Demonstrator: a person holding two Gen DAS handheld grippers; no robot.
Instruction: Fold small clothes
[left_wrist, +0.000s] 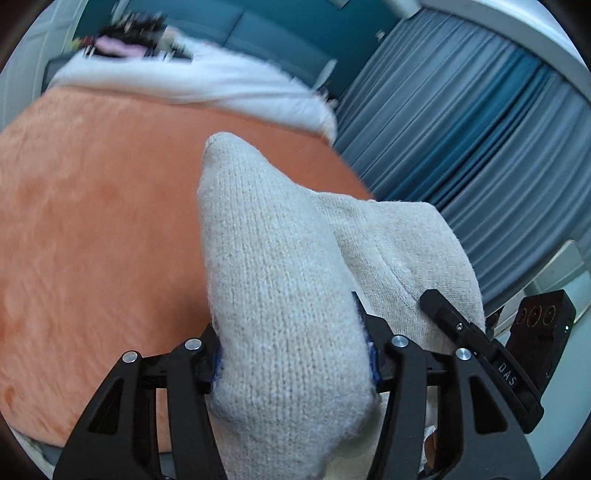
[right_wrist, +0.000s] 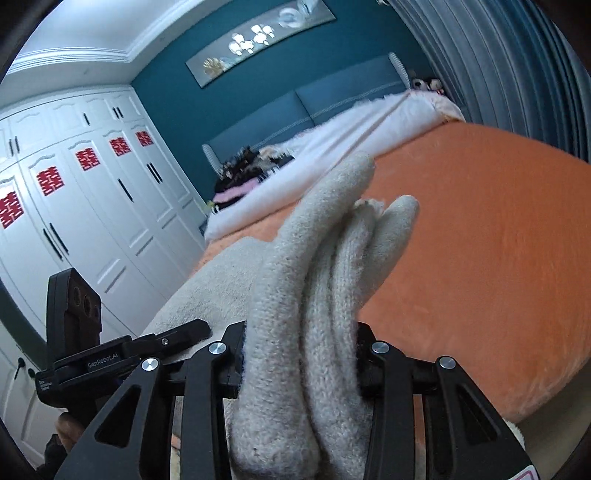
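Observation:
A cream knitted garment (left_wrist: 280, 280) is held up above the orange bed cover (left_wrist: 92, 229). My left gripper (left_wrist: 291, 354) is shut on one bunched end of it, and the cloth sticks forward past the jaws. My right gripper (right_wrist: 299, 354) is shut on another bunched part of the same knit (right_wrist: 325, 258), folded in thick rolls between the jaws. The right gripper also shows in the left wrist view (left_wrist: 480, 339), close beside the left one. The left gripper shows in the right wrist view (right_wrist: 122, 350) at lower left. The fingertips are hidden by the cloth.
A white blanket (left_wrist: 207, 81) lies across the far part of the bed (right_wrist: 498, 240). Dark and pink clothes (right_wrist: 240, 181) are piled near the blue headboard (right_wrist: 332, 107). Grey-blue curtains (left_wrist: 480, 140) hang along one side, white wardrobes (right_wrist: 74, 206) along the other.

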